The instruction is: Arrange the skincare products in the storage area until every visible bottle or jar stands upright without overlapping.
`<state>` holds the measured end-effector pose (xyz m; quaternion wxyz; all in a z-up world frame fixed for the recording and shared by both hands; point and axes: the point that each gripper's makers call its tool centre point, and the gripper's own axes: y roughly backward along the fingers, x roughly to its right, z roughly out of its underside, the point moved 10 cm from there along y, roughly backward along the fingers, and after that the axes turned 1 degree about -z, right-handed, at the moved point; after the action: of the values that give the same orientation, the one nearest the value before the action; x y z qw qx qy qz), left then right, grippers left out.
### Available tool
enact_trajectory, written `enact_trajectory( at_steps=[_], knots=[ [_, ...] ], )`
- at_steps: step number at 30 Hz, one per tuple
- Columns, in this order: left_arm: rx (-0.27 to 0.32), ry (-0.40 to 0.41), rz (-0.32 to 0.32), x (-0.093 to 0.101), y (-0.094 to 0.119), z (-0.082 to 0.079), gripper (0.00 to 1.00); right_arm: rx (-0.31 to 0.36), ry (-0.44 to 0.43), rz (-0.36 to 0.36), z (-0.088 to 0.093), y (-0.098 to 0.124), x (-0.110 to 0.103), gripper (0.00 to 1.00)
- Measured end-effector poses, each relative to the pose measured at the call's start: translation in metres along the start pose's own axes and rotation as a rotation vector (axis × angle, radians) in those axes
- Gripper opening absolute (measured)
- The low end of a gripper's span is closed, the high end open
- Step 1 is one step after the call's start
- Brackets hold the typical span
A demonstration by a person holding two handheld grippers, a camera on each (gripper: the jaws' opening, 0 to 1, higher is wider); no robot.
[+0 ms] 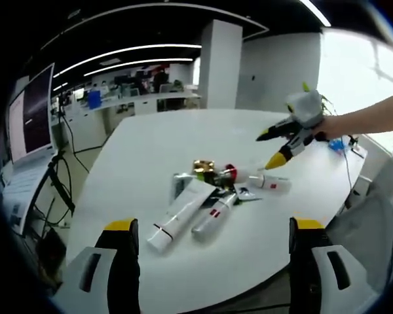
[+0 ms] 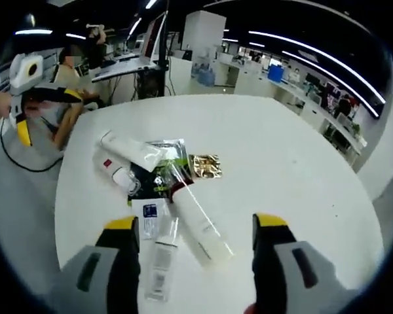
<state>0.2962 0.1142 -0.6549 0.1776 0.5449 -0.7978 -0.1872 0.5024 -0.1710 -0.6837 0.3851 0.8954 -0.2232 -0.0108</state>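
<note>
Lying in a loose heap near the middle of the white tabletop (image 1: 150,144), the skincare products are all on their sides, none upright yet. In the left gripper view a long white tube (image 1: 177,214) and a slimmer silvery tube (image 1: 214,214) lie side by side, just beside each other, with a gold sachet (image 1: 204,166), a red-capped item (image 1: 230,173) and a small white tube (image 1: 270,182) behind them. The right gripper view shows the same pile from the far side: a long white tube (image 2: 200,227) crosses dark and clear sachets, a clear bottle (image 2: 161,261) lies nearest the camera, and a gold sachet (image 2: 206,165) sits off to one side.

The left claw (image 1: 216,252) is spread wide, empty, short of the pile. The right claw (image 2: 195,245) is likewise spread and empty, hovering over the clear bottle and tube; in the left gripper view it (image 1: 272,148) hangs above the small white tube.

The main risk, I judge, is the overlap: closing on one tube while a sachet or neighbour lies across it could drag the whole heap or pinch two items at once. Tubes look soft and round, so they may squirm out of the jaws or topple when set on a narrow cap. A nudged tube could also roll toward the tabletop edge.
</note>
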Motion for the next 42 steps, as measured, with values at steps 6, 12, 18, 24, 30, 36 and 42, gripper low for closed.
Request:
enact_trajectory(
  at_steps=[6, 12, 18, 24, 30, 36, 42],
  knots=[
    [-0.002, 0.007, -0.001, -0.001, -0.001, 0.000, 0.93, -0.002, -0.030, -0.005, -0.002, -0.014, 0.008, 0.62],
    [-0.007, 0.008, -0.003, -0.002, -0.002, 0.001, 0.93, -0.026, 0.004, -0.040, -0.006, -0.029, 0.007, 0.65],
    [-0.008, 0.015, -0.009, -0.003, -0.002, 0.002, 0.93, -0.111, 0.086, -0.068, -0.008, -0.046, 0.008, 0.60],
    [-0.003, 0.022, -0.021, -0.005, -0.002, 0.002, 0.92, -0.168, 0.103, -0.080, -0.008, -0.060, 0.006, 0.55],
    [-0.004, 0.024, -0.025, -0.006, -0.002, 0.002, 0.92, -0.211, 0.169, -0.131, -0.014, -0.072, 0.005, 0.50],
    [-0.004, 0.025, -0.028, -0.006, -0.002, 0.002, 0.92, -0.294, 0.258, -0.250, -0.021, -0.083, 0.000, 0.31],
    [-0.004, 0.026, -0.032, -0.006, -0.002, 0.002, 0.92, -0.365, 0.379, -0.281, -0.025, -0.097, 0.000, 0.30]
  ],
)
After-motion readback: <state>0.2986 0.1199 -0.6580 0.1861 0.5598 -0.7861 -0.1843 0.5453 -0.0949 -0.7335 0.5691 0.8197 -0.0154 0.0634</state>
